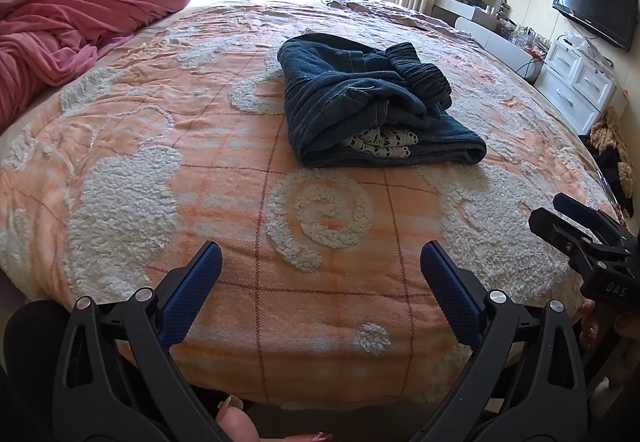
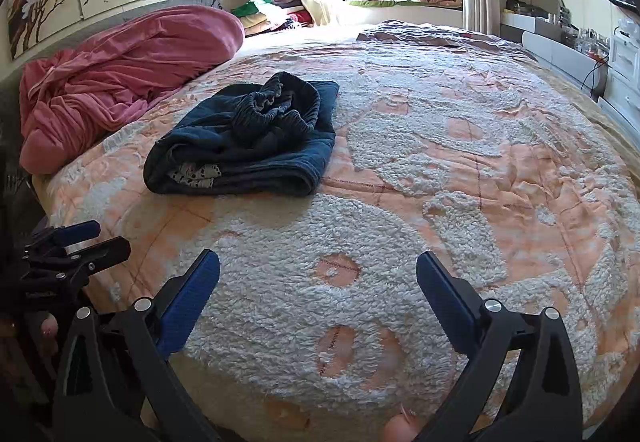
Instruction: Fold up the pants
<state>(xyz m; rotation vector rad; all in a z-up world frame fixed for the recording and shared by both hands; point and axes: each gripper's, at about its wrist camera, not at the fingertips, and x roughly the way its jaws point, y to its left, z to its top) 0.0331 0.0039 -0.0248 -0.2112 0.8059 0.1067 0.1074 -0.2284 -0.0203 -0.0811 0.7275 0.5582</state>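
- Denim pants (image 1: 372, 102) lie folded in a bundle on your bed (image 1: 224, 178).
- Your left tool (image 1: 320, 266) gapes wide, empty.
- Your right tool (image 2: 318, 270) likewise, well apart from them.

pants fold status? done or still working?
Looks mostly done: the dark denim pants lie in a folded bundle on the bedspread, though the elastic waistband sits bunched on top. In hand: nothing; the left gripper and right gripper are both open, clear of the pants. Left: maybe flattening that waistband.
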